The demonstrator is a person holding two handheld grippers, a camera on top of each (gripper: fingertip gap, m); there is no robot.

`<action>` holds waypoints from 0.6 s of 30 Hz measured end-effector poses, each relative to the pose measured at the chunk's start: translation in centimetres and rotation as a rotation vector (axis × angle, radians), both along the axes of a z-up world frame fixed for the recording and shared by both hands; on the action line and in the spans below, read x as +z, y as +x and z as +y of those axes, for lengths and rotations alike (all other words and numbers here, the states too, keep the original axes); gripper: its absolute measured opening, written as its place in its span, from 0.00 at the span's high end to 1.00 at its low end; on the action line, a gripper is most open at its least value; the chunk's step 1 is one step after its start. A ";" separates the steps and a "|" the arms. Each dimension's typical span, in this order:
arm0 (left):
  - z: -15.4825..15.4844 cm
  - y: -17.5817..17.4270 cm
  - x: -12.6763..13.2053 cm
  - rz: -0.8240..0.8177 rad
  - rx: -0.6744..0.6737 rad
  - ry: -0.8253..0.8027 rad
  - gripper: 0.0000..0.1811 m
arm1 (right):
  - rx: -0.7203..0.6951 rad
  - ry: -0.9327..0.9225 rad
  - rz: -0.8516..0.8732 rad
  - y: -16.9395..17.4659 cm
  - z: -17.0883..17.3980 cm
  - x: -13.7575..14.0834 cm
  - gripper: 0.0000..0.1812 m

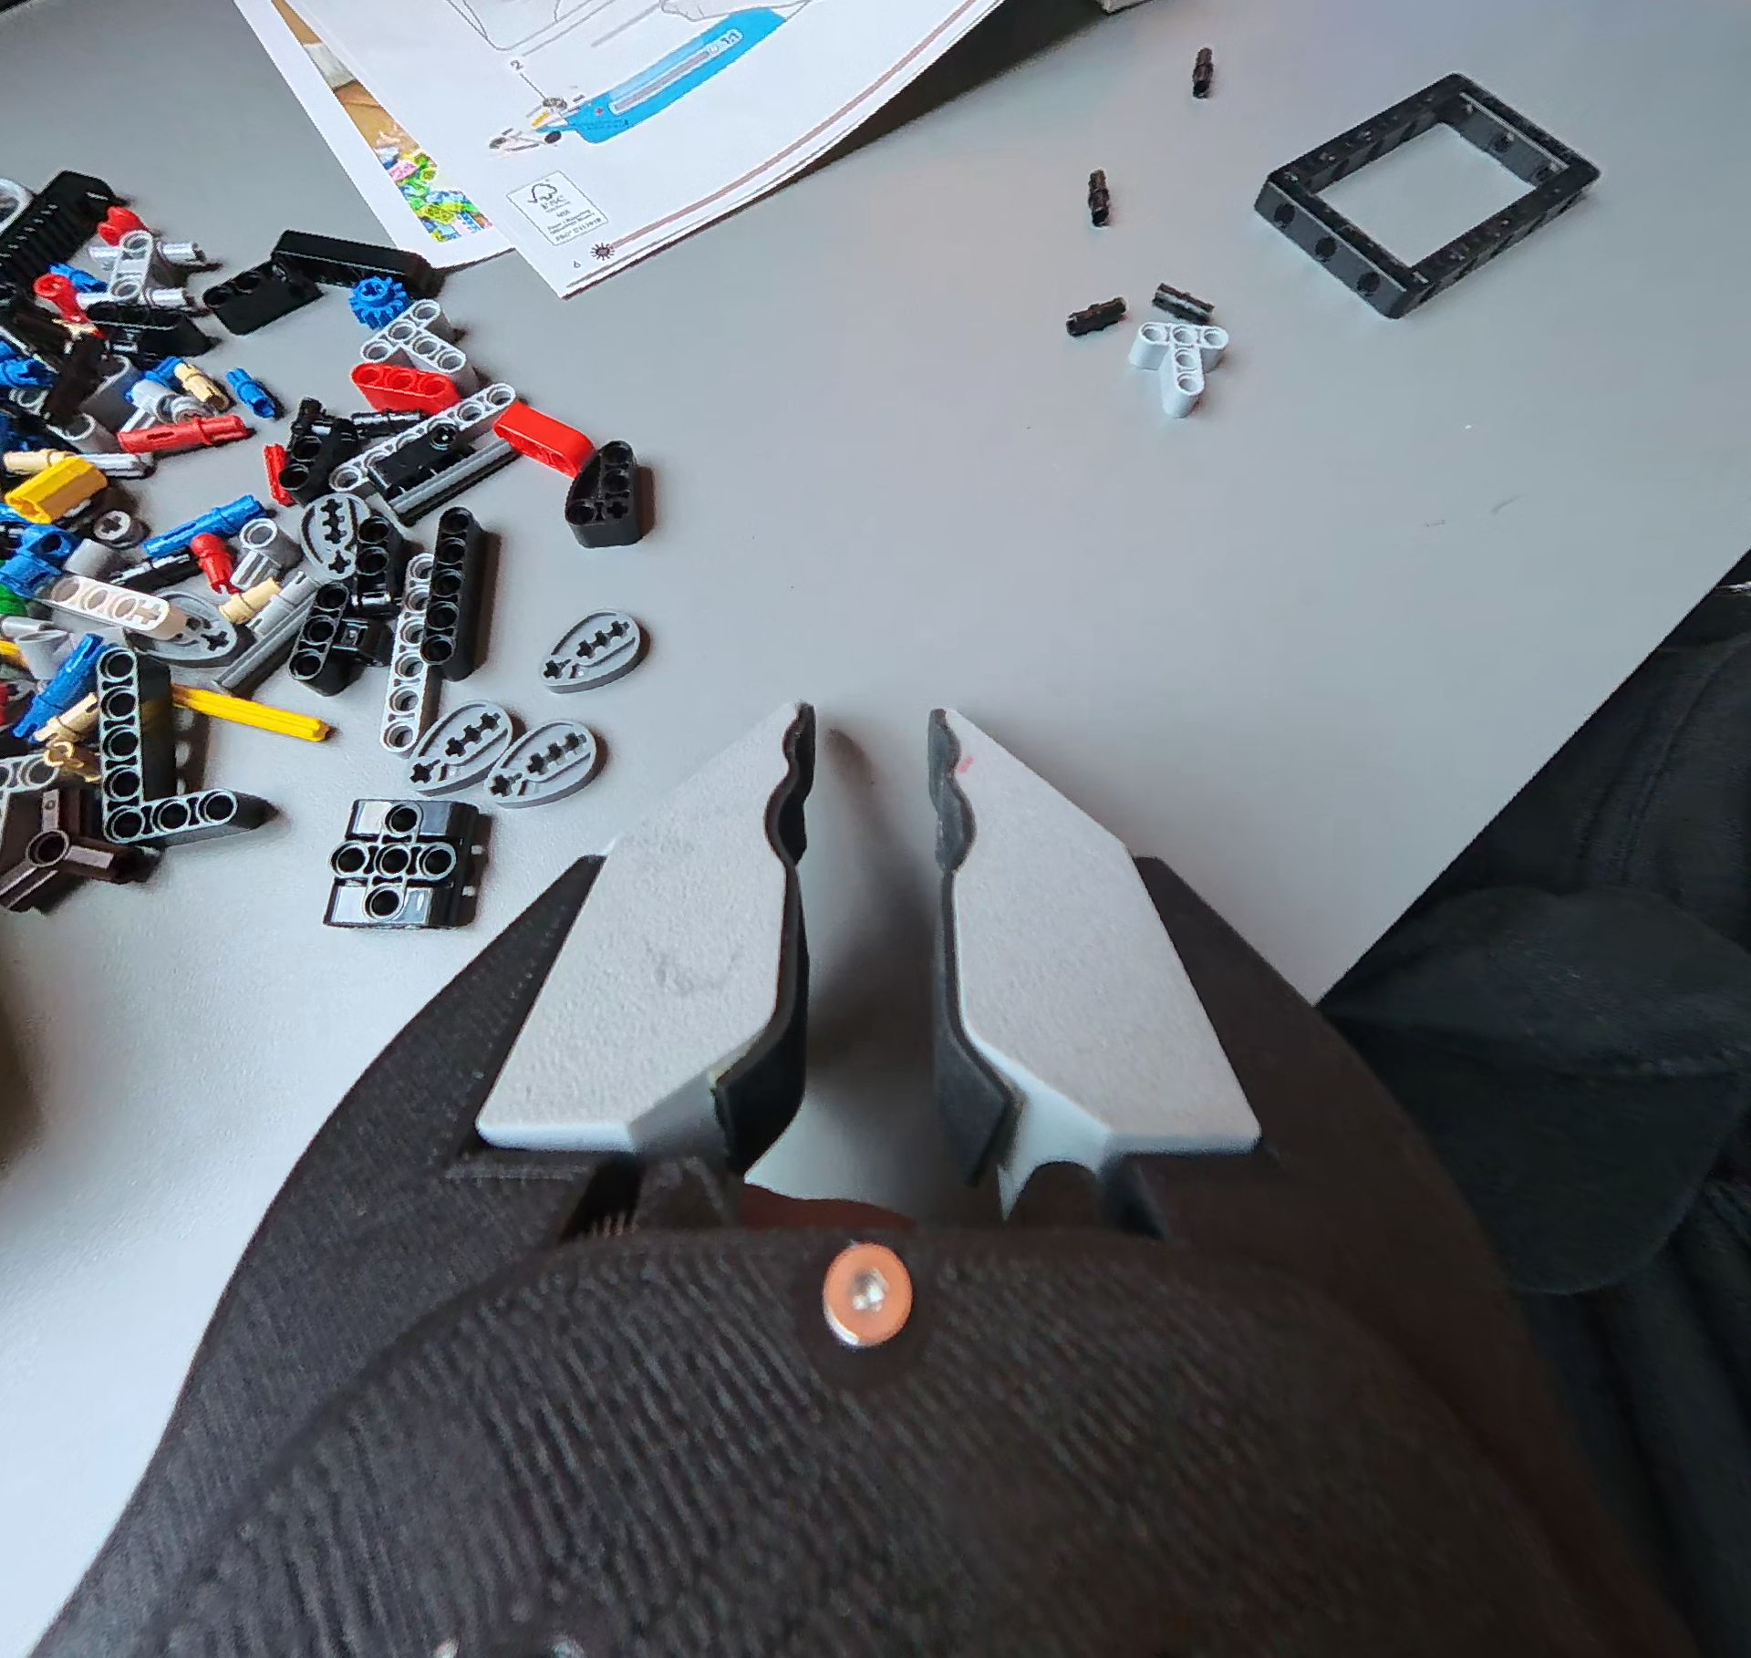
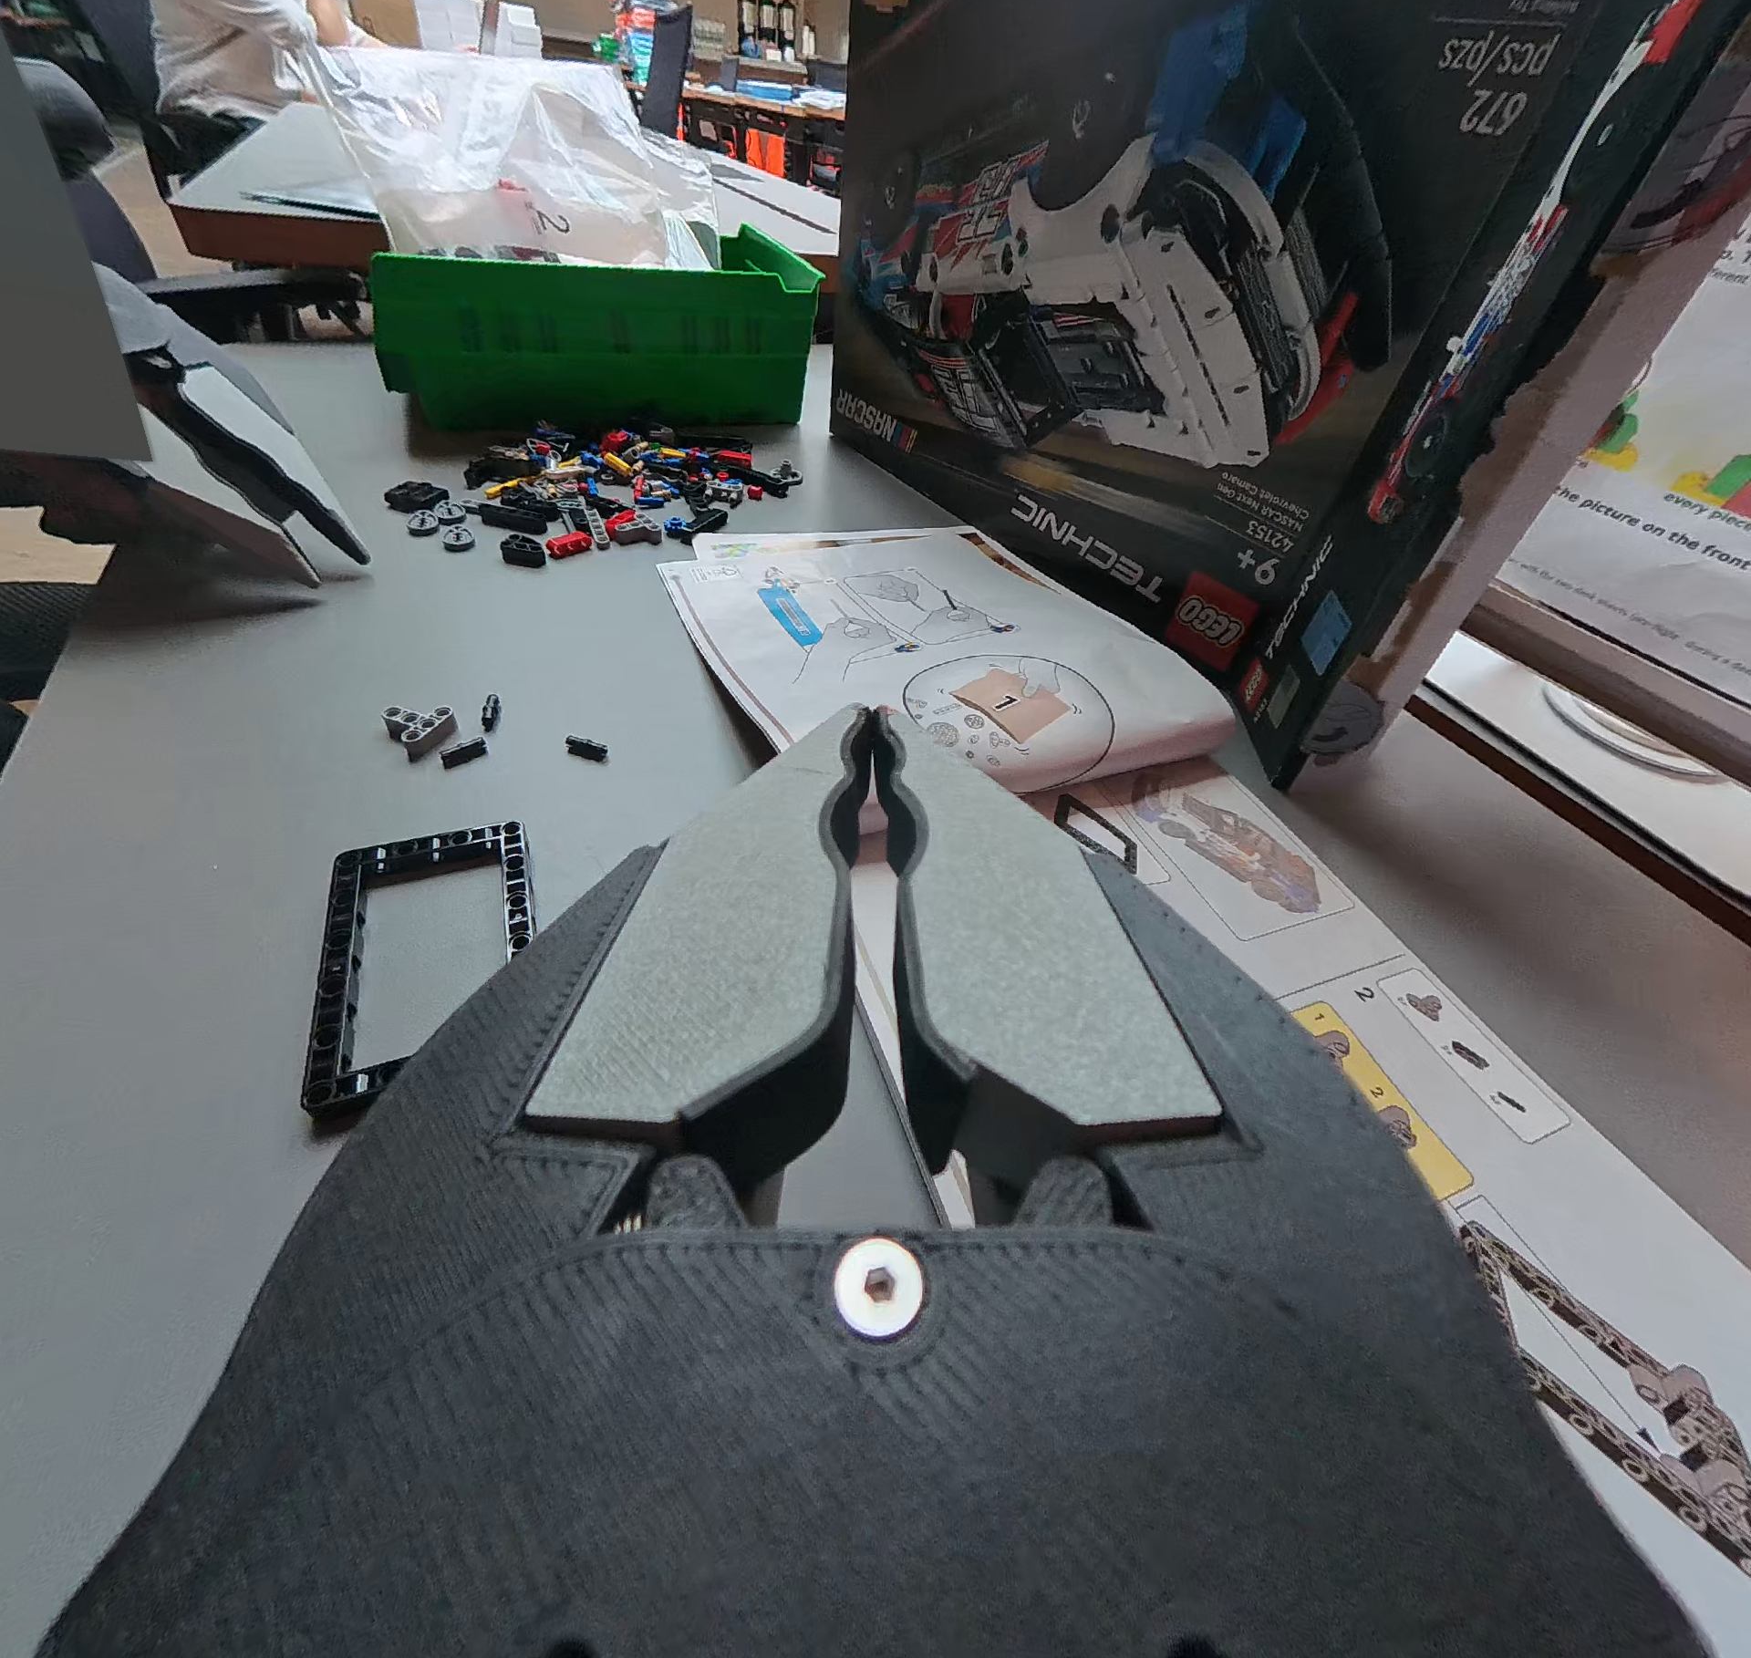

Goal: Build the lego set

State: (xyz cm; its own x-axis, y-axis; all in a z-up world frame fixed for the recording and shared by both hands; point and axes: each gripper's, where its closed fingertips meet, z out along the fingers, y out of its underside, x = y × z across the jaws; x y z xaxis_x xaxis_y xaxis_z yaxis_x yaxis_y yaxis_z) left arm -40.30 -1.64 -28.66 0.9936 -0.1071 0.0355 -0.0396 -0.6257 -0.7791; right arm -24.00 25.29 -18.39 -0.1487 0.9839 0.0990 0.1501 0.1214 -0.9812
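Lego frame (image 2: 422, 959) beside open booklet (image 2: 947, 655)

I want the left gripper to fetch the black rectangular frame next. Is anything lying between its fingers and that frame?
Mostly bare grey table lies between the left gripper and the black rectangular frame. The light grey angled beam and small black pins sit just short of the frame, near the straight path.

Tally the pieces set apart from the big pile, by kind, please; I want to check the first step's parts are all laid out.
Black rectangular frame: 1
Light grey T-shaped beam: 1
Small black pins: 4
Total: 6

Both grippers are empty: the left gripper has its jaws apart, the right gripper has its jaws together.
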 end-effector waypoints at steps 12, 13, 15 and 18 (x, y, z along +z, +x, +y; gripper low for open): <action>1.7 -1.4 4.7 -0.058 -0.011 0.073 0.81 | 0.010 -0.010 -0.015 -0.2 -0.1 -0.5 1.00; 2.3 -2.7 5.6 -0.005 -0.003 0.072 0.81 | 0.012 -0.010 -0.016 -0.3 -0.2 -0.5 1.00; 3.6 -4.9 6.5 0.089 -0.021 0.035 0.82 | 0.015 -0.011 -0.023 -0.4 -0.3 -0.7 1.00; 6.6 -8.5 6.6 0.209 -0.058 -0.042 0.84 | 0.016 -0.012 -0.038 -0.5 -0.3 -1.1 1.00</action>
